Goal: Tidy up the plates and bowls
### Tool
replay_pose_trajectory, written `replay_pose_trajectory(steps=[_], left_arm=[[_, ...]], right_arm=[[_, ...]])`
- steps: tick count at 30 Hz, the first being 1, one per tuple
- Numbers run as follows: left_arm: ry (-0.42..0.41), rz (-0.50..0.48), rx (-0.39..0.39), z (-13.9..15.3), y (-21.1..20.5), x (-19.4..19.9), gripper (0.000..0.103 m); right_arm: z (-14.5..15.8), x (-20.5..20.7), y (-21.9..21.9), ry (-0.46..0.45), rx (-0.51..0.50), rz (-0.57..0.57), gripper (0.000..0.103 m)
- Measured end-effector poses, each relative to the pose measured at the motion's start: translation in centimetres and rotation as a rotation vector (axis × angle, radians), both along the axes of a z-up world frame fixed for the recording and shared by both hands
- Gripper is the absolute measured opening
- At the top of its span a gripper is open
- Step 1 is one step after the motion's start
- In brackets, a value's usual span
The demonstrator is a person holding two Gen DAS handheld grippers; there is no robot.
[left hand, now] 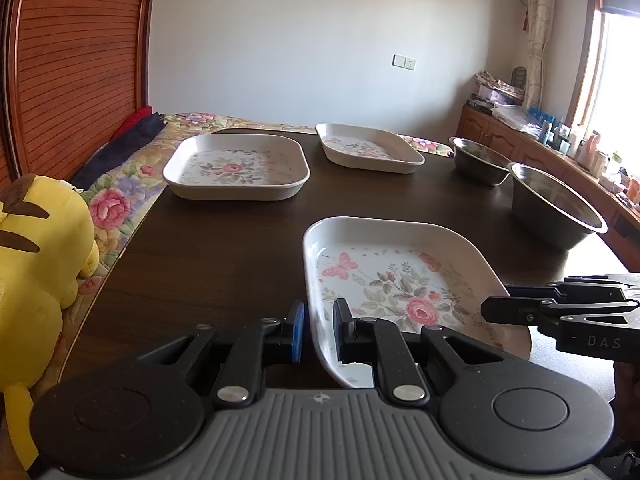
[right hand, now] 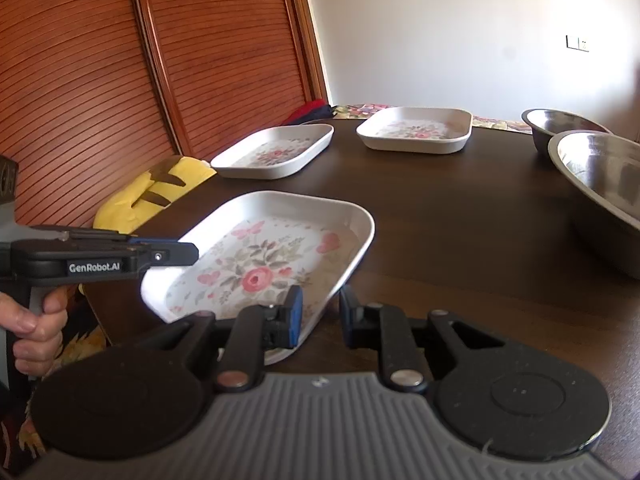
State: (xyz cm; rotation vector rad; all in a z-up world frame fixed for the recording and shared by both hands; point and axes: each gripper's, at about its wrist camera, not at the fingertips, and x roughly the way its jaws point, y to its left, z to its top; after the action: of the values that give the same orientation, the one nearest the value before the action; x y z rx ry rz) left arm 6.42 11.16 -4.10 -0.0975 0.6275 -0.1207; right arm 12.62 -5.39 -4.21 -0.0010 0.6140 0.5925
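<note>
Two handheld grippers meet at the near floral plate [left hand: 404, 280] on a dark wooden tabletop [left hand: 224, 248]. The left gripper [left hand: 318, 332] straddles the plate's left rim, one blue-padded finger outside the wall and the other inside; a gap shows on both sides of the rim, so whether the fingers truly pinch it cannot be told. The right gripper [right hand: 320, 318] stands at the plate's opposite near edge, its left finger over the floral bottom and its right finger outside on the wood, the fingers set fairly narrow with the rim between them and no clear contact. In the right wrist view, a person's hand [right hand: 34, 326] curls around the left gripper's handle, which is held level and points across the plate's corner.

Two more floral plates sit farther back: one at far left [left hand: 236, 168], another at far centre [left hand: 368, 148], well apart from each other. Two steel bowls, a small one [left hand: 478, 160] and a large one [left hand: 556, 204], stand close together on the right side of the tabletop. A yellow plush toy [left hand: 36, 280] lies on a flowered bedspread [left hand: 120, 196] beside the tabletop, under slatted wooden doors [left hand: 76, 60]. A white wall, a curtained window [left hand: 616, 76] and a cluttered sideboard [left hand: 532, 132] close the room.
</note>
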Motion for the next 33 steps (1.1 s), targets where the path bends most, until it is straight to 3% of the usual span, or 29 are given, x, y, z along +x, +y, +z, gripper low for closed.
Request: replay_pose_trajectory(steps=[9, 22, 25, 33], left_arm=[[-0.024, 0.029, 0.012, 0.8, 0.9, 0.2, 0.035], [-0.071, 0.049, 0.044, 2.8, 3.0, 3.2, 0.037], [-0.071, 0.052, 0.049, 2.9, 3.6, 4.3, 0.037], [-0.077, 0.052, 0.071, 3.1, 5.2, 7.3, 0.051]], right_arm=[[1.7, 0.8, -1.1, -0.056, 0.01, -0.031, 0.023], [4.4, 4.6, 0.8, -0.144, -0.037, 0.017, 0.023], [4.6, 5.8, 1.8, -0.146, -0.042, 0.036, 0.033], [4.8, 8.9, 4.4, -0.131, -0.059, 0.068, 0.04]])
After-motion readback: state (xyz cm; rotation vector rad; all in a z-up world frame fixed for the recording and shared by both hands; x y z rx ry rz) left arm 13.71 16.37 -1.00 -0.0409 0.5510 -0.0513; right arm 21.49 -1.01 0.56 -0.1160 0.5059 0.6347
